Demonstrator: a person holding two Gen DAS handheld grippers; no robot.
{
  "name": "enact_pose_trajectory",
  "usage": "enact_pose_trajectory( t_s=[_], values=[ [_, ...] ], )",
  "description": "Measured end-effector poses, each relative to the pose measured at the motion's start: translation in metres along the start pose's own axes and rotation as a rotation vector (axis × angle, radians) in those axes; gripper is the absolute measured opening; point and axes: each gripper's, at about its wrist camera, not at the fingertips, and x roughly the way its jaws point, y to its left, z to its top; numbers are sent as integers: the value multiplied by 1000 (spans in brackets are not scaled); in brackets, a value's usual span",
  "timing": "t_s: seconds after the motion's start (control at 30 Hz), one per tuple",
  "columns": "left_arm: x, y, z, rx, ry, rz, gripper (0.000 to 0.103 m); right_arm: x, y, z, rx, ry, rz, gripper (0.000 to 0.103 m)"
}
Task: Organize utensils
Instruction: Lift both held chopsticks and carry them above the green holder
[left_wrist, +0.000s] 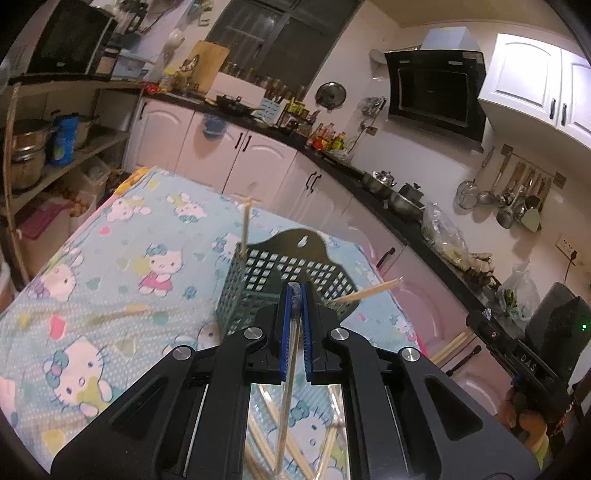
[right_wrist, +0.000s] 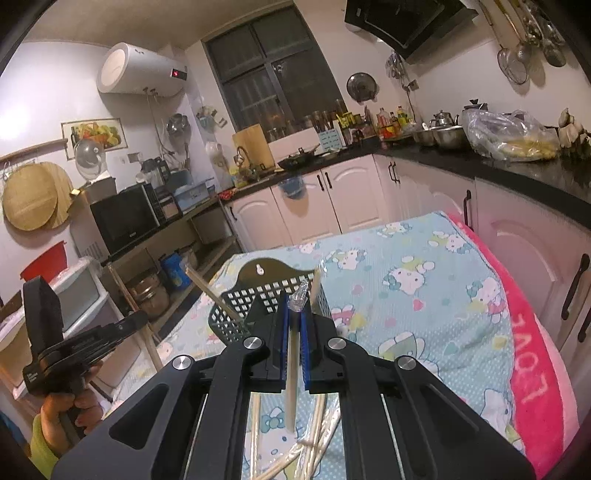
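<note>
Between both tongs, pinched chopsticks.

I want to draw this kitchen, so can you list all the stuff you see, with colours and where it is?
basket: one, green mesh, on the tablecloth
chopsticks in basket: two, pale wood, sticking up
wrapped chopsticks: several, pale, lying below the grippers
tablecloth: one, blue cartoon-cat print, over the table
microwave: one, black, on shelf
water heater: one, white, on wall
left gripper: shut on a wrapped chopstick
right gripper: shut on a wrapped chopstick
</note>
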Motion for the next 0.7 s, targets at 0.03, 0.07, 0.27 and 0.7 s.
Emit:
enact_pose_trajectory(
  t_s=[0.03, 0.07, 0.27, 0.7],
  values=[
    [2, -4, 3, 8, -4, -5, 1, -1, 0, 2, -1, -6, 0, 6],
    [2, -7, 6, 15, -7, -7, 1, -2, 1, 5, -3, -16, -2, 6],
    [10, -25, 21, 57, -23, -33, 1, -5, 8, 22, -24, -55, 2, 6],
    [16, -48, 60, 112, -106, -47, 1, -4, 21, 55, -58, -138, 22, 6]
  ],
)
